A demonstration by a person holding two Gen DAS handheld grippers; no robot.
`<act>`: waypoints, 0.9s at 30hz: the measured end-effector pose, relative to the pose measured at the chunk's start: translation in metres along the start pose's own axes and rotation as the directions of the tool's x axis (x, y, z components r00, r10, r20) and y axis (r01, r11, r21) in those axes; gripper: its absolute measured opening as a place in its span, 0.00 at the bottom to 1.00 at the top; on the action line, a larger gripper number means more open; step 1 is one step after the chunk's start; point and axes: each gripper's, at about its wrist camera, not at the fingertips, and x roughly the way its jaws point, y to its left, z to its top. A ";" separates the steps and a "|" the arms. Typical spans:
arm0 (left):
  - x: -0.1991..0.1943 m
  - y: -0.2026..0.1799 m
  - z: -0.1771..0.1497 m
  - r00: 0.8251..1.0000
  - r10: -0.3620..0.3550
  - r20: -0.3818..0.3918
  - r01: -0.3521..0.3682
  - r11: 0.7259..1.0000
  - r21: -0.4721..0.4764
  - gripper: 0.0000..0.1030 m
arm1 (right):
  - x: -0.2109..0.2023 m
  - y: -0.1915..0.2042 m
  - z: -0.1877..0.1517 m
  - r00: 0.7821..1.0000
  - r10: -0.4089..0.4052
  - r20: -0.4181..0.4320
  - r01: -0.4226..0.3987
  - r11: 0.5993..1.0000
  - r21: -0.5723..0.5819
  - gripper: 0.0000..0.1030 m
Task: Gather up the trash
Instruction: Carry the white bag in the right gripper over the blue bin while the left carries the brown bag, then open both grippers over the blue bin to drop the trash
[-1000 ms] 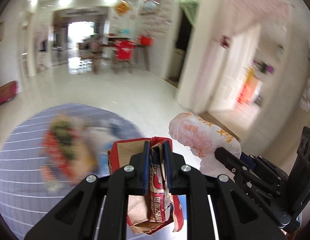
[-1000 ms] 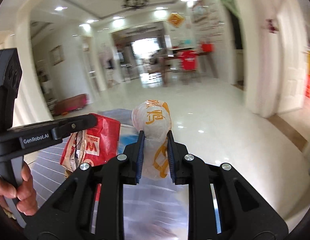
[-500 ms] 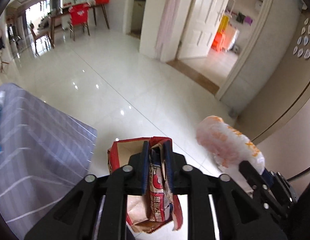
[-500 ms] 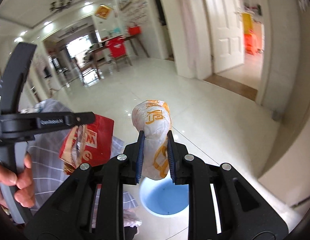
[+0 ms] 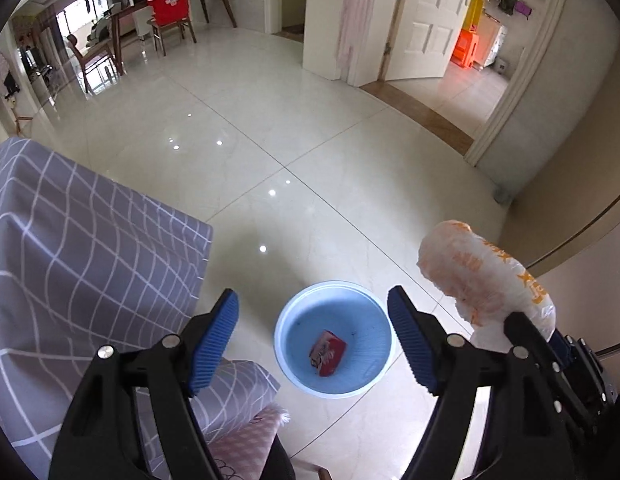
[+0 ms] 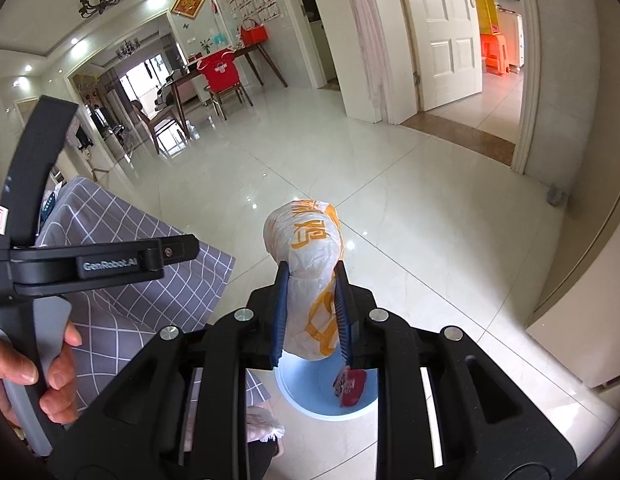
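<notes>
Left tongs have just sprung wide, nothing between the blue pads, and the red crumpled paper wrapper lies inside the round light-blue plastic bin on the floor. At three o'clock, right tongs clamp the white-and-orange plastic bag.

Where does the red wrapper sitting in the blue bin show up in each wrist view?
Left wrist: the red wrapper lies inside the blue bin, bottom centre, framed between the open fingers.
Right wrist: the red wrapper sits low, right of centre, partly hidden behind the right finger.
Shared landmark: the white and orange bag.
</notes>
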 end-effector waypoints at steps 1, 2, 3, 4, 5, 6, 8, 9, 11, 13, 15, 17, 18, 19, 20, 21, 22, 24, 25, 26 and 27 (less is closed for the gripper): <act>-0.003 0.003 -0.003 1.000 0.005 0.004 -0.005 1.000 -0.002 0.73 | 0.001 0.003 -0.001 1.000 0.002 -0.003 -0.002 1.000 -0.001 0.21; -0.008 0.006 -0.006 1.000 0.015 0.010 -0.015 1.000 -0.006 0.73 | 0.002 0.004 -0.003 1.000 0.006 -0.004 -0.006 1.000 -0.001 0.21; -0.014 0.009 -0.012 0.999 0.025 0.020 -0.025 1.000 -0.005 0.73 | 0.003 0.005 -0.003 1.000 0.008 -0.004 -0.008 1.000 -0.002 0.21; -0.017 0.009 -0.012 0.999 0.032 0.029 -0.032 0.999 -0.002 0.73 | 0.003 0.006 -0.002 1.000 0.010 -0.003 -0.010 1.000 -0.002 0.21; -0.019 0.009 -0.012 0.999 0.038 0.039 -0.038 0.999 -0.001 0.73 | 0.004 0.008 -0.002 1.000 0.014 -0.003 -0.014 1.000 -0.001 0.22; -0.025 0.012 -0.015 0.998 0.038 0.045 -0.038 0.999 -0.001 0.73 | 0.005 0.011 -0.001 1.000 0.017 -0.003 -0.017 1.000 0.001 0.23; -0.031 0.015 -0.014 0.998 0.041 0.056 -0.040 0.999 -0.007 0.73 | 0.006 0.013 0.000 1.000 0.019 0.002 -0.019 1.000 0.005 0.24; -0.033 0.015 -0.013 0.997 0.044 0.063 -0.044 0.999 -0.007 0.73 | 0.008 0.014 0.001 1.000 0.023 0.005 -0.023 1.000 0.009 0.29; -0.042 0.019 -0.012 0.994 0.074 0.086 -0.074 0.997 -0.009 0.73 | 0.011 0.016 0.001 0.999 0.043 0.010 -0.043 0.999 0.008 0.59; -0.049 0.021 -0.013 0.992 0.082 0.095 -0.081 0.997 -0.007 0.74 | 0.012 0.018 0.000 1.000 0.007 0.027 -0.007 1.000 -0.005 0.65; -0.056 0.023 -0.012 0.993 0.070 0.097 -0.069 0.998 -0.014 0.74 | 0.013 0.020 -0.001 1.000 0.009 0.022 -0.009 1.000 -0.008 0.65; -0.064 0.026 -0.012 0.993 0.062 0.103 -0.060 0.998 -0.022 0.74 | 0.009 0.021 0.000 1.000 0.011 0.026 -0.010 1.000 -0.003 0.65; -0.071 0.027 -0.012 0.992 0.059 0.111 -0.057 0.998 -0.024 0.74 | 0.006 0.023 0.001 1.000 0.010 0.028 -0.010 1.000 -0.004 0.65; -0.075 0.028 -0.013 0.991 0.058 0.117 -0.056 0.998 -0.025 0.74 | 0.002 0.025 0.002 0.999 0.012 0.032 -0.011 1.000 -0.005 0.65; -0.079 0.029 -0.013 0.991 0.057 0.124 -0.054 0.998 -0.027 0.74 | -0.002 0.026 0.004 0.999 0.014 0.037 -0.013 1.000 -0.005 0.66; -0.085 0.030 -0.014 0.990 0.057 0.132 -0.054 0.998 -0.029 0.74 | -0.006 0.028 0.006 0.999 0.017 0.044 -0.016 1.000 -0.007 0.67; -0.091 0.032 -0.016 0.989 0.057 0.138 -0.053 0.998 -0.029 0.74 | -0.011 0.031 0.008 0.999 0.021 0.050 -0.021 1.000 -0.011 0.67; -0.105 0.036 -0.020 0.987 0.052 0.151 -0.049 0.999 -0.024 0.75 | -0.021 0.039 0.011 0.997 0.038 0.063 -0.037 0.999 -0.019 0.68; -0.112 0.039 -0.022 0.986 0.049 0.158 -0.046 0.999 -0.021 0.75 | -0.025 0.043 0.011 0.997 0.046 0.069 -0.045 0.999 -0.023 0.68; -0.121 0.044 -0.025 0.984 0.050 0.169 -0.047 0.999 -0.023 0.75 | -0.031 0.050 0.013 0.995 0.058 0.079 -0.056 0.998 -0.033 0.69; -0.132 0.052 -0.029 0.981 0.061 0.186 -0.056 0.998 -0.032 0.75 | -0.037 0.058 0.013 0.994 0.072 0.086 -0.068 0.997 -0.044 0.69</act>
